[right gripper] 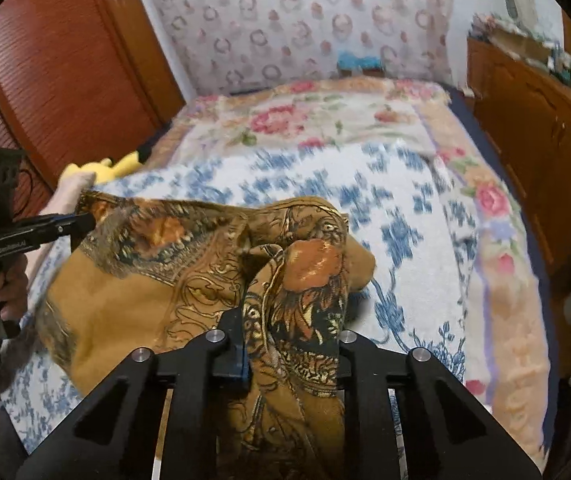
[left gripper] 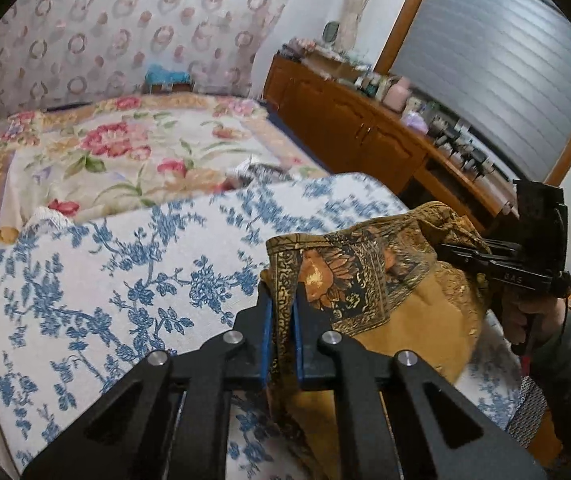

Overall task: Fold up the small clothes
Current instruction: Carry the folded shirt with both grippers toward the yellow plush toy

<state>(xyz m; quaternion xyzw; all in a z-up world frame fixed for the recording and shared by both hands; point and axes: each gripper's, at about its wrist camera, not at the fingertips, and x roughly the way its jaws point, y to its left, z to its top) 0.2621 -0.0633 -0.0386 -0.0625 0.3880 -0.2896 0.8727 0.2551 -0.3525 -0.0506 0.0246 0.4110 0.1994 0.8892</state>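
A mustard-brown patterned cloth with orange flowers hangs stretched between both grippers above the bed. My left gripper is shut on its dark patterned border at one end. My right gripper is shut on a bunched corner of the same cloth. In the left wrist view the right gripper shows at the far right holding the cloth's other end. In the right wrist view the left gripper shows at the far left on the cloth's edge.
A blue-and-white floral spread covers the near bed, a pink floral blanket lies beyond. A wooden cabinet with bottles runs along the right. A yellow plush toy lies at the bed's left, near a wooden wardrobe.
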